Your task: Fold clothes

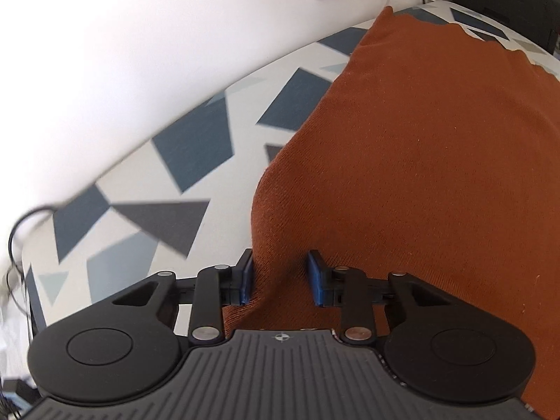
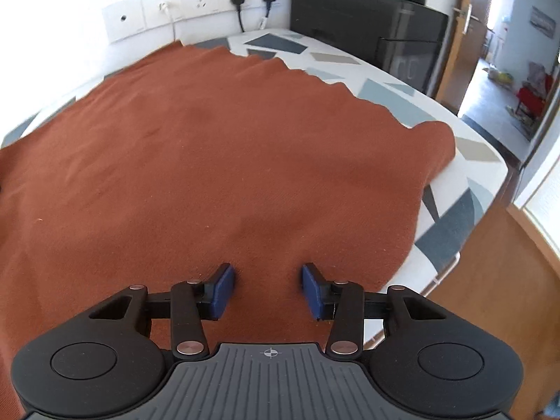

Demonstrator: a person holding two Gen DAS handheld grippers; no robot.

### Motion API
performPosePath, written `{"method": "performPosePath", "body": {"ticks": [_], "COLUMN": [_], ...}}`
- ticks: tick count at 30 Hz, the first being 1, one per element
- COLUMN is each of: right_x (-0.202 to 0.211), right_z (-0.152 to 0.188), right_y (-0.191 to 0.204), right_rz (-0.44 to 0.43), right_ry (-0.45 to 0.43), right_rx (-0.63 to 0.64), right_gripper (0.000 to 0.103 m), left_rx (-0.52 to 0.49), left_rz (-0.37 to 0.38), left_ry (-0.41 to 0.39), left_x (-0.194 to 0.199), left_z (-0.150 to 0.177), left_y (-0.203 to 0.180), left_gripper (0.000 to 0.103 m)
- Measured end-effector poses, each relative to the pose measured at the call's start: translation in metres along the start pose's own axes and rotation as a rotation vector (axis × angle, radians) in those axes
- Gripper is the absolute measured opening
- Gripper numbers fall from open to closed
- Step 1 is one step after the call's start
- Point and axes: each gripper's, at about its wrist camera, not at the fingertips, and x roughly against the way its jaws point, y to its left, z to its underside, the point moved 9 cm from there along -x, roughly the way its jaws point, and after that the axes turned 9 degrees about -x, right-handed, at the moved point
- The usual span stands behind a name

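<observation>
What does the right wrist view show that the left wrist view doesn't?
Only the right wrist view shows the open doorway, the wood floor and the garment's right edge draping over the table edge. Only the left wrist view shows the garment's left edge and a loose black cable. Both show the rust-orange garment spread on the patterned table, wall sockets, and an open hand-held gripper: left, right.

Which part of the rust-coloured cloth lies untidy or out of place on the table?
The rust cloth lies mostly flat, but its far hem is wavy and its right corner is bunched near the table edge.
</observation>
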Motion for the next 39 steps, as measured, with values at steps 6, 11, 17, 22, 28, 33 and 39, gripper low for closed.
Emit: {"method": "performPosePath", "body": {"ticks": [6,11,17,22,28,33,39], "right_x": [-0.014,-0.026,-0.039,-0.047,-0.054,-0.055,-0.033], "right_z": [-0.016,-0.031,-0.046,-0.052,-0.058,-0.065,-0.072], "right_y": [0.025,0.050,0.085,0.121,0.159,0.160,0.109], "right_rz": [-0.040,-0.076,-0.125,-0.165,-0.204,-0.236,-0.212], "right_ry": [0.004,0.009,0.011,0.002,-0.025,-0.019,-0.080], "right_rx": [0.069,0.132,0.223,0.305,0.372,0.291,0.169], "right_gripper": [0.032,0.030,0.030,0.030,0.030,0.037,0.051], "left_rx": [0.083,0.160,0.307,0.406,0.550,0.679,0.655], "left_rz": [-0.011,-0.046,-0.078,-0.097,-0.061,-0.009,-0.105], "left_ry": [0.025,0.058,0.102,0.140,0.161,0.176,0.144], "left_x": [0.016,0.037,0.073,0.104,0.131,0.141,0.146], "left_z": [0.034,0.076,0.139,0.184,0.215,0.229,0.222], "left_y": [0.014,0.019,0.017,-0.002,-0.028,-0.024,-0.003], "left_gripper": [0.033,0.033,0.034,0.034,0.034,0.050,0.059]}}
